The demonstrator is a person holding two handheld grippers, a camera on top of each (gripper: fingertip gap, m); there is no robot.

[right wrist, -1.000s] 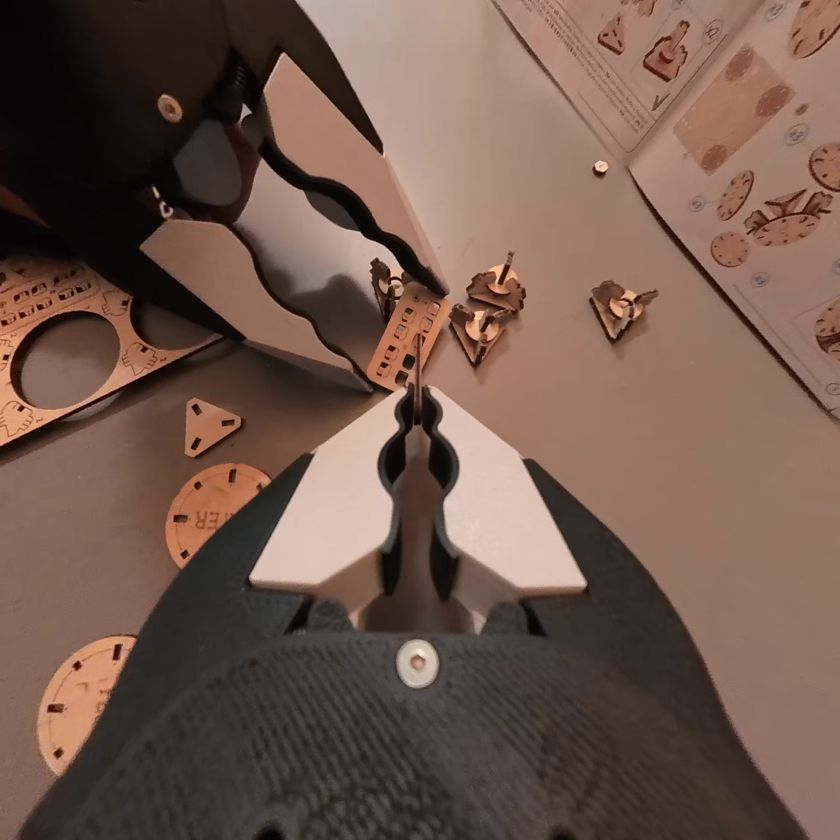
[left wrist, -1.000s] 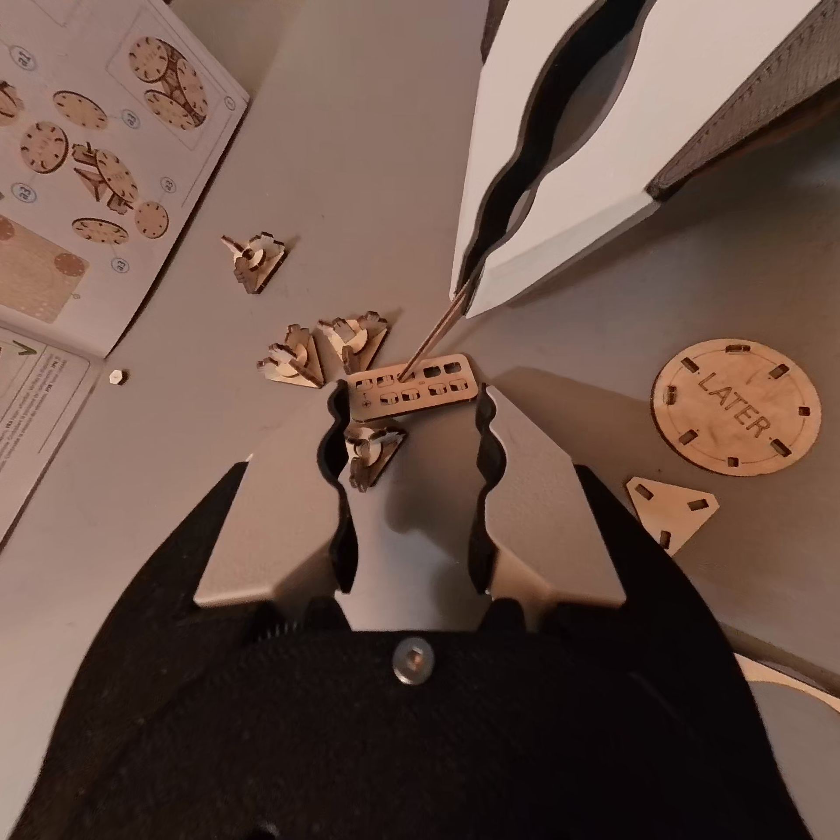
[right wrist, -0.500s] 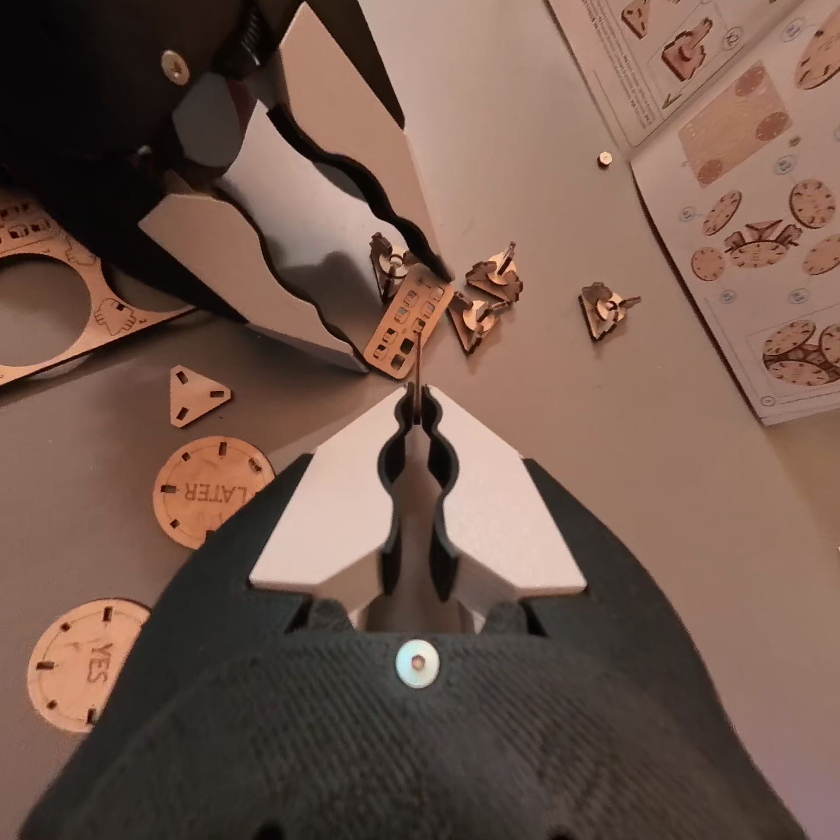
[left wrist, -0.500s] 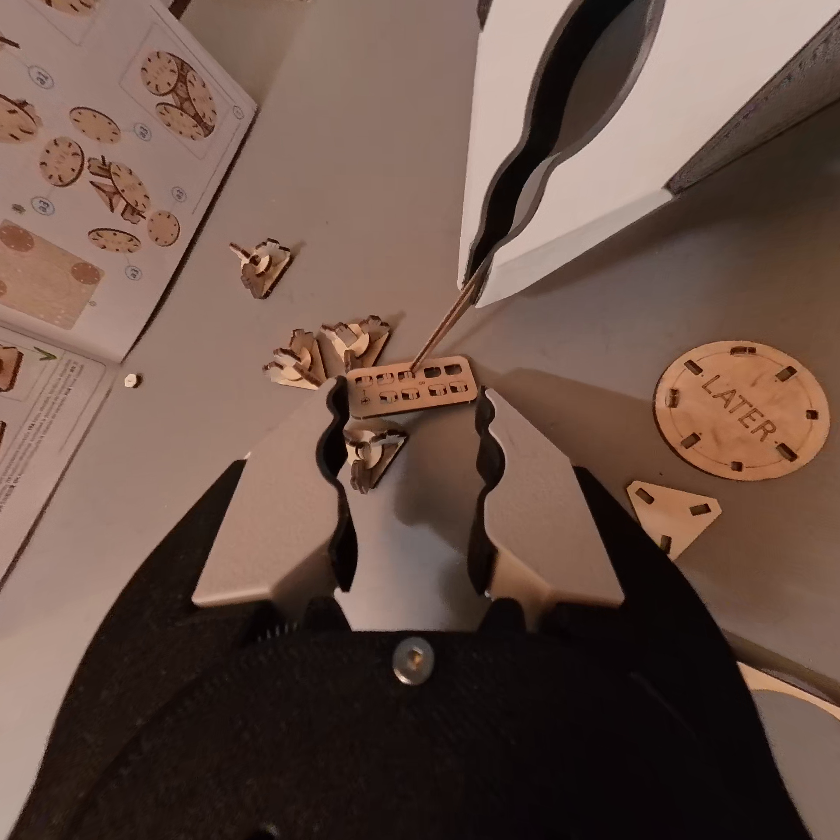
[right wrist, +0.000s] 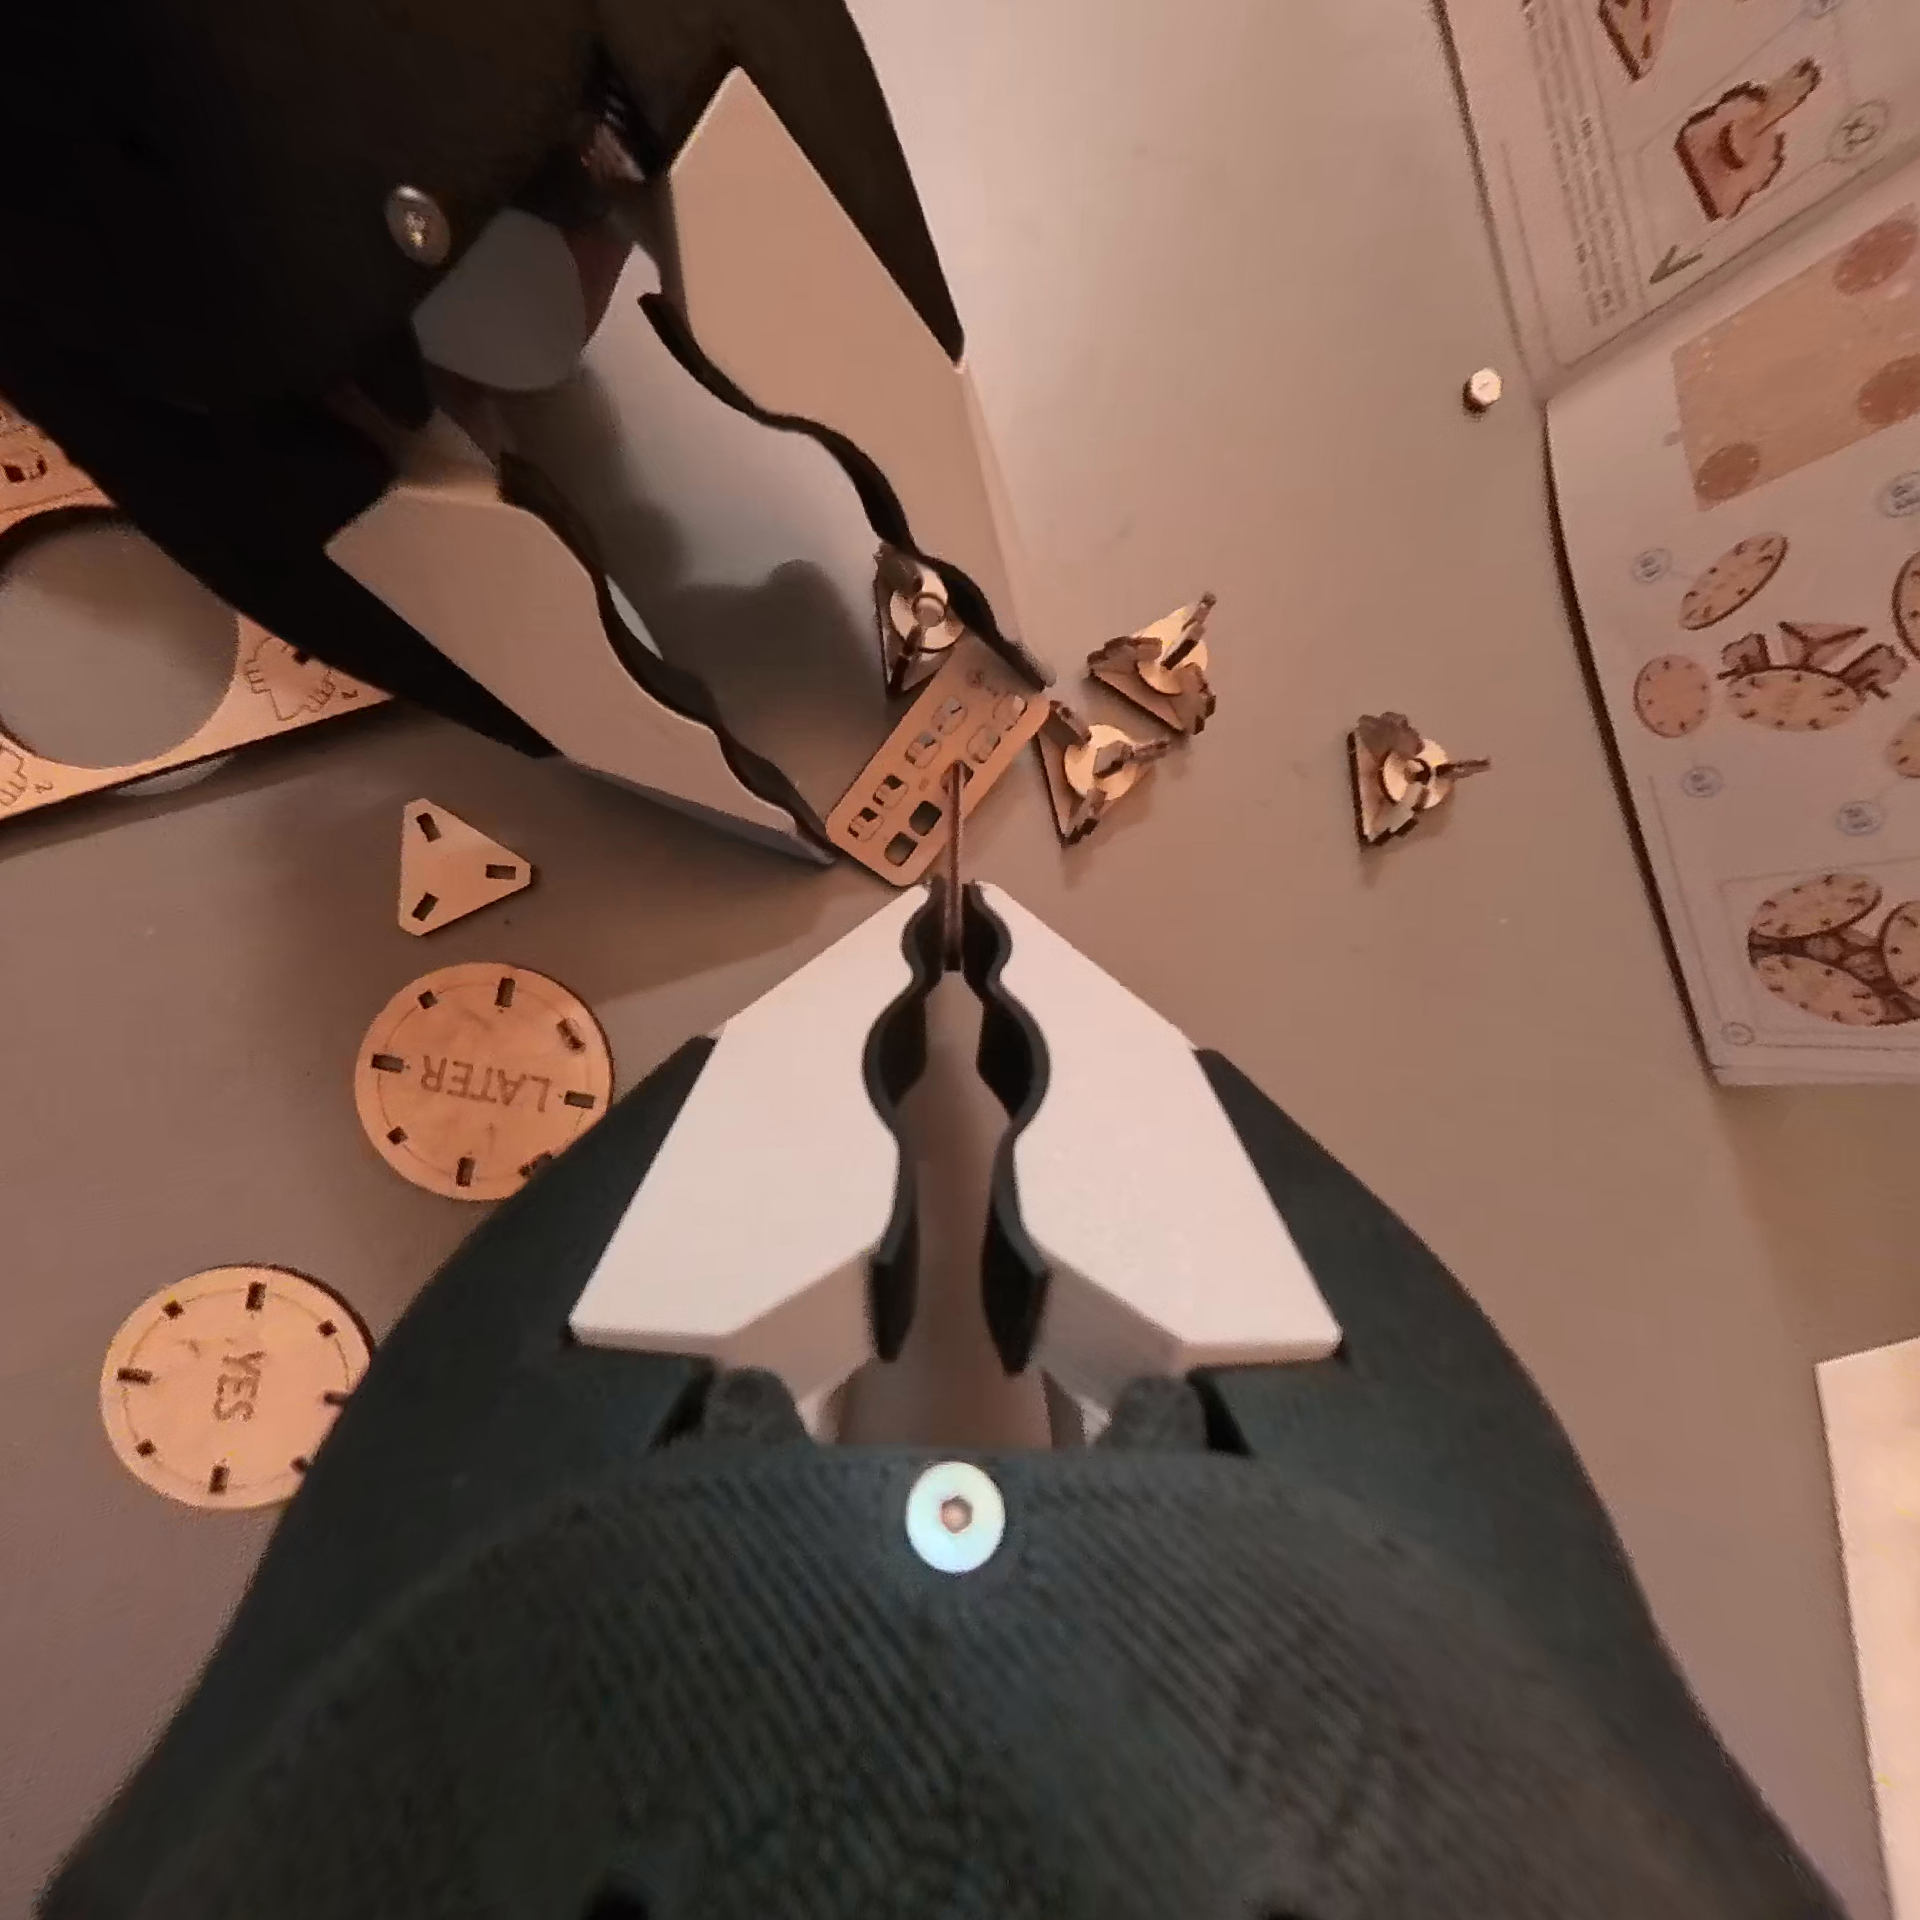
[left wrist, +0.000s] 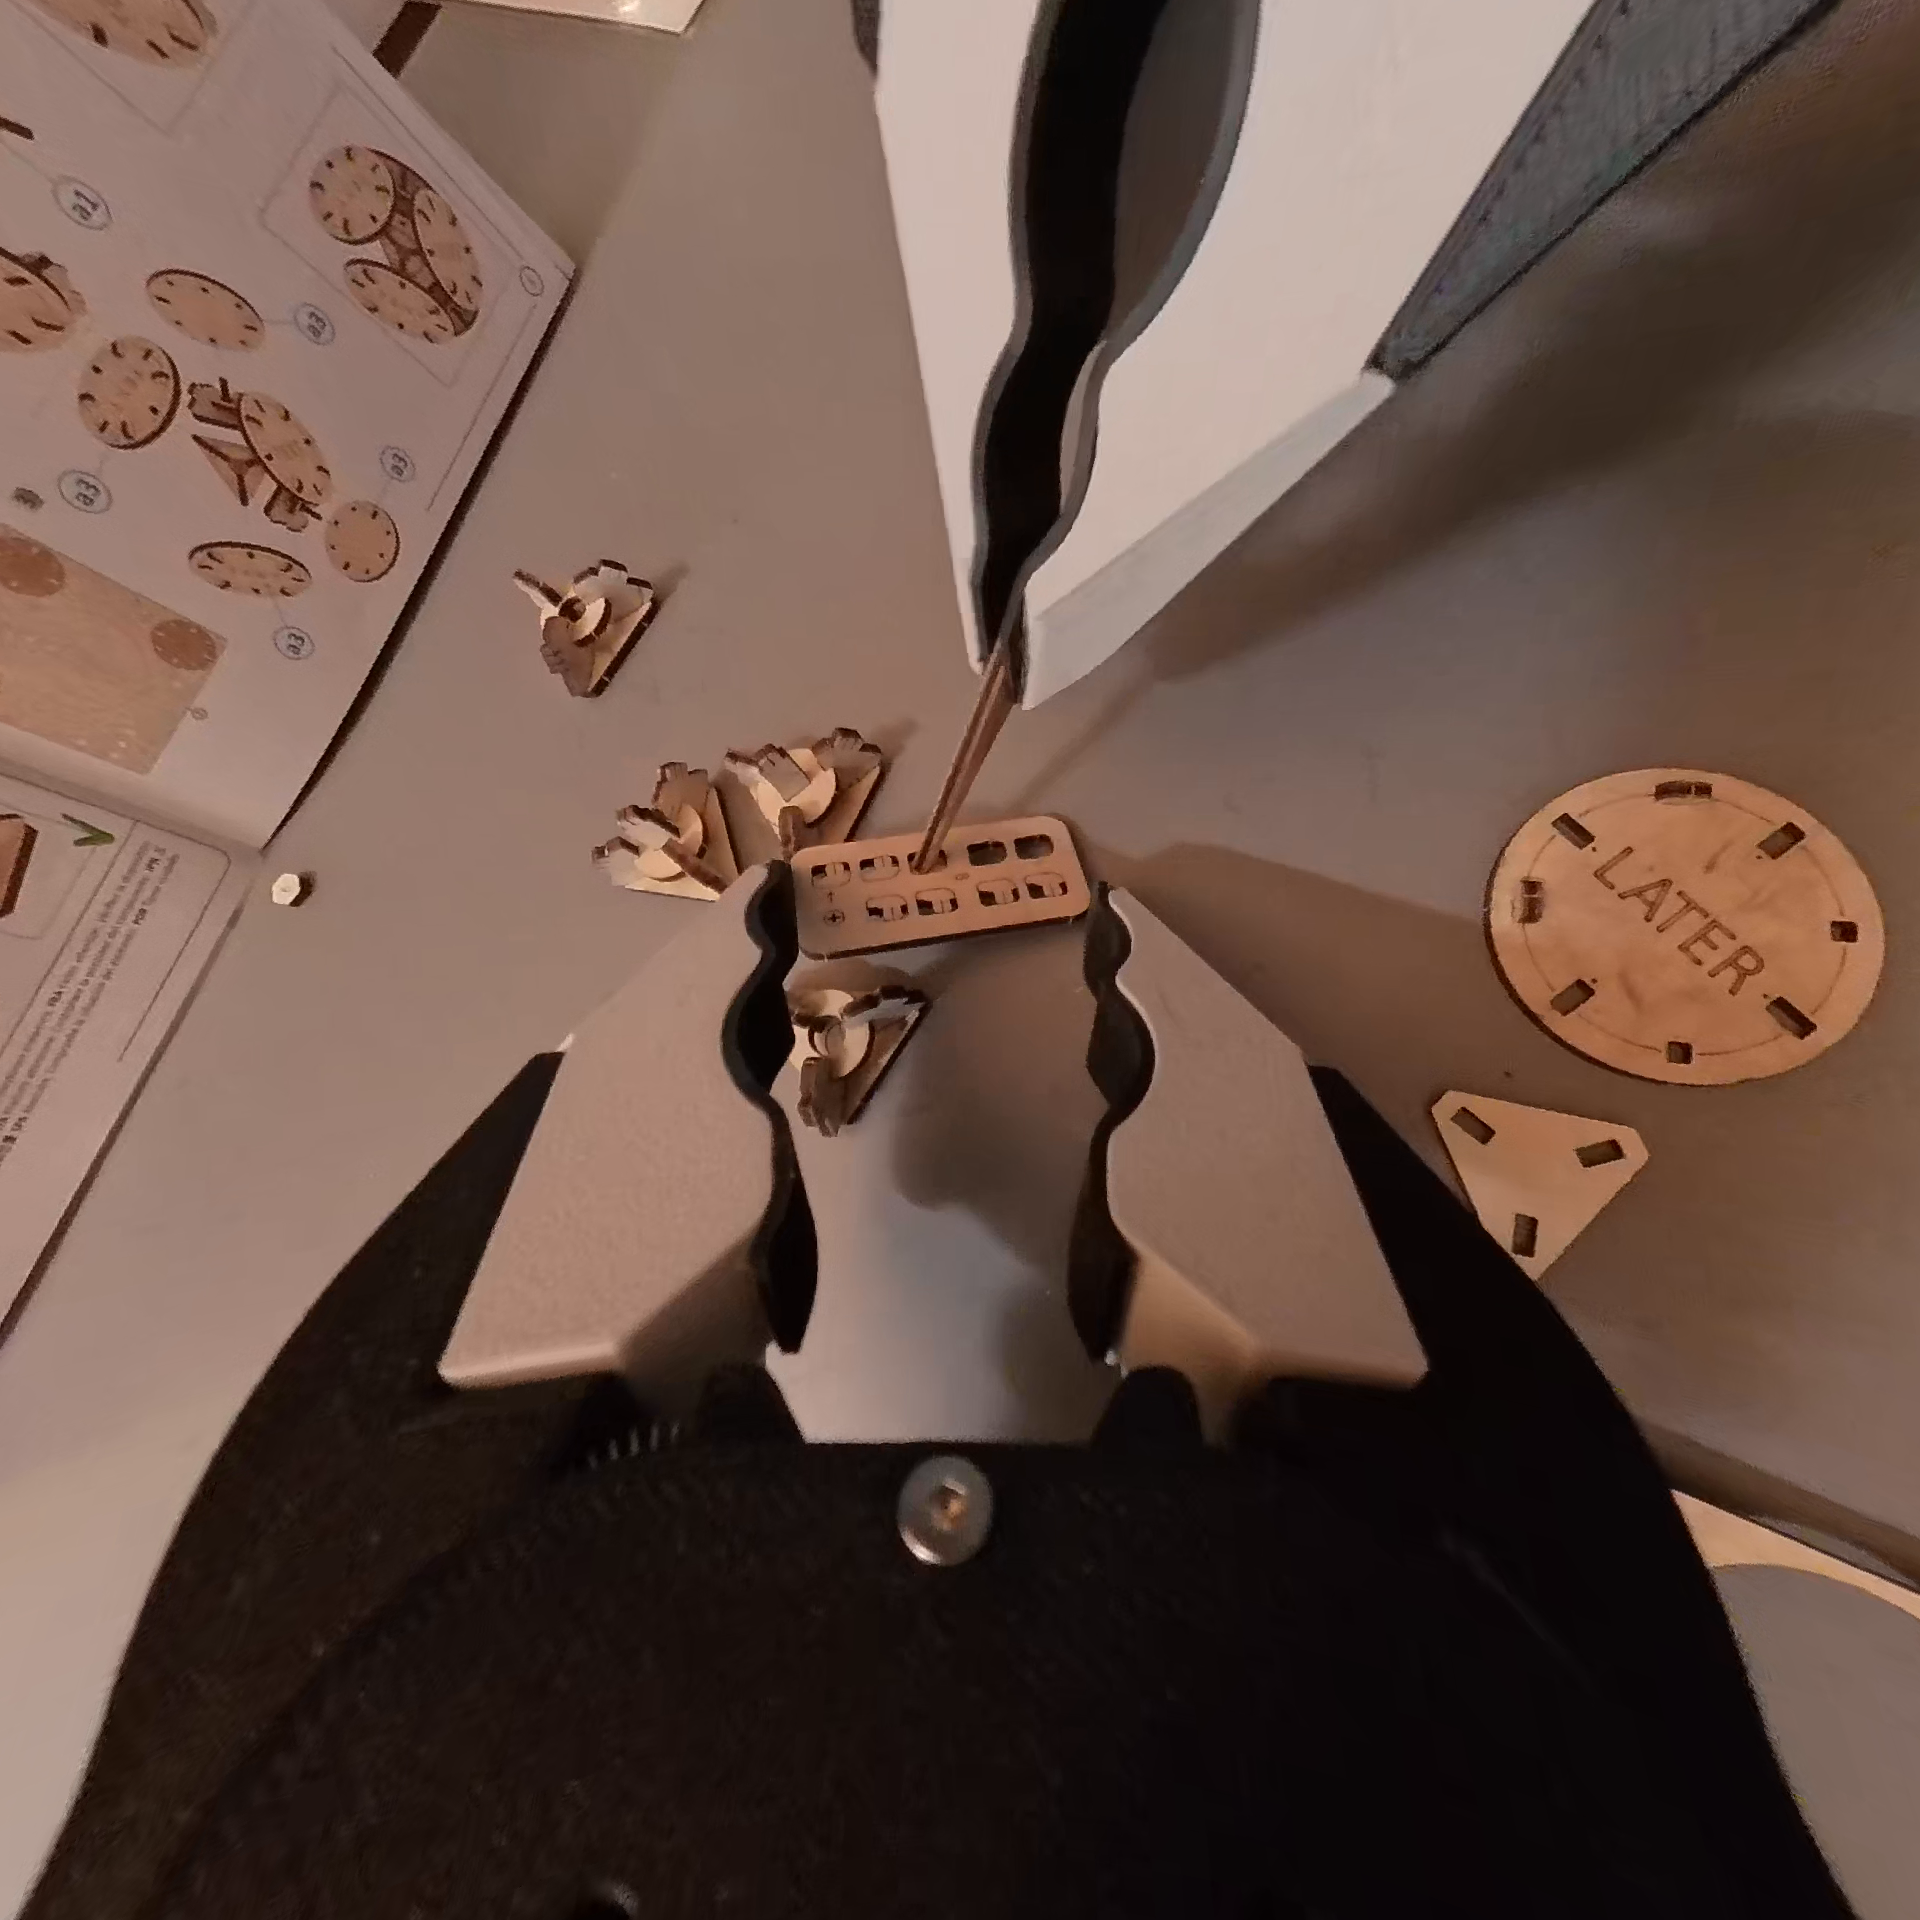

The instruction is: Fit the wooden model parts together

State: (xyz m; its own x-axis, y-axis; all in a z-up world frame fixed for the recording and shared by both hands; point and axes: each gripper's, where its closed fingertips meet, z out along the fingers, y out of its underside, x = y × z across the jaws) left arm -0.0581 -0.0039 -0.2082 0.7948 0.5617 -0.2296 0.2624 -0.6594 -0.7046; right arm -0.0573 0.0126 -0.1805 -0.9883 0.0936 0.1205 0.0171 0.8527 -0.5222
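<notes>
The right gripper (right wrist: 948,902) clamped a thin wooden stick (right wrist: 951,831); the left gripper (left wrist: 930,914) stood open around the slotted plate (left wrist: 940,883). Only the right wrist view showed a second engraved disc (right wrist: 234,1387).

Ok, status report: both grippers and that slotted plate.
Right gripper shut on thin wooden stick, tip in slotted plate. Left gripper open, straddling plate. Small wooden assemblies crowd alongside.

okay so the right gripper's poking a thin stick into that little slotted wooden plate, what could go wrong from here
1. The stick is thin and enters the plate at a slant; pushing might bend or snap it.
2. The left gripper is open, its fingers flanking the plate without clearly clamping it, so it may slide.
3. Small wooden assemblies crowd the plate and could get knocked.
</notes>
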